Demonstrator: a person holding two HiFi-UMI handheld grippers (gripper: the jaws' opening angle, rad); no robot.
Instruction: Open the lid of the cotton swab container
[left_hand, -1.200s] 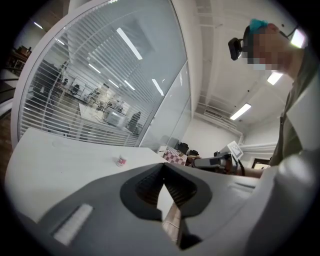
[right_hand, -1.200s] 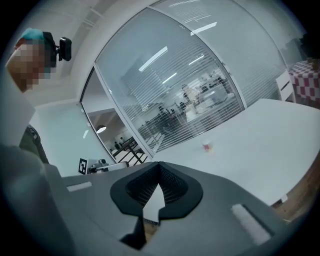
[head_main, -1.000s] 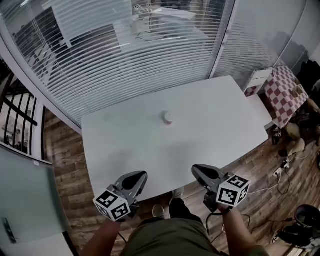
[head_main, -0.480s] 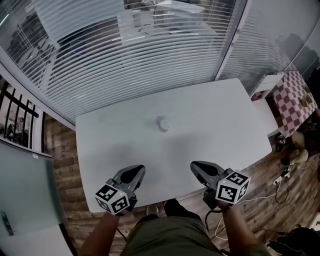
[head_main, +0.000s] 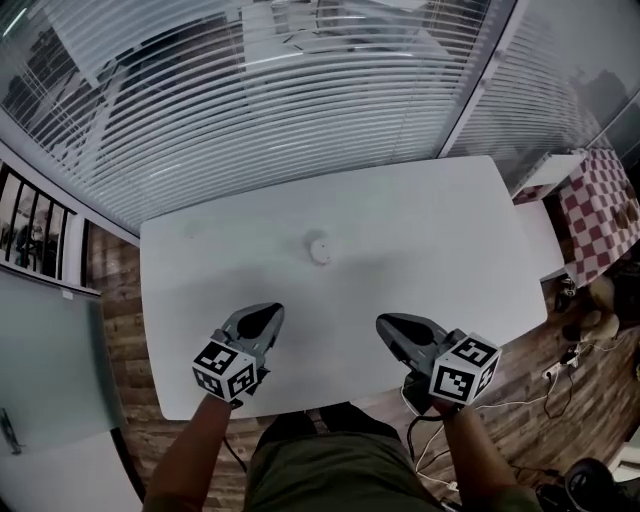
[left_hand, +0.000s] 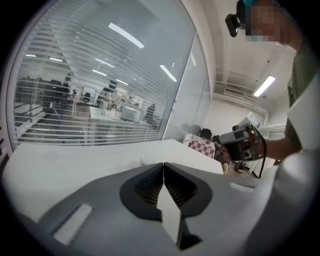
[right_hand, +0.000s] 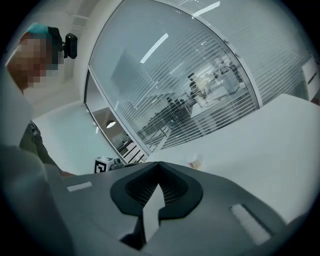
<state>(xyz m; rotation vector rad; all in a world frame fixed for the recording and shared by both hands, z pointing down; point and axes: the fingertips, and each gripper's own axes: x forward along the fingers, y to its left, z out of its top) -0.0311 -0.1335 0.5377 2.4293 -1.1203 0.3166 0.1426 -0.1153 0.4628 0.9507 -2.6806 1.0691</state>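
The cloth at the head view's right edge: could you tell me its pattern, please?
The cloth is red-and-white checked; the head view shows it best.

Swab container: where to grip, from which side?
Likely its lower side wall: the cotton swab container stands upright and alone on the table, so come in level from the near edge with the left gripper, leaving the top free for the right gripper. Both are shut; lid details are too small to see.

Small round white cotton swab container (head_main: 319, 249) stood alone near the middle of the white rectangular table (head_main: 450, 220). I held my grey left gripper (head_main: 268, 312) and right gripper (head_main: 386, 323) over the table's near edge, each with jaws together and empty. Both were well apart from the container and pointed toward it.
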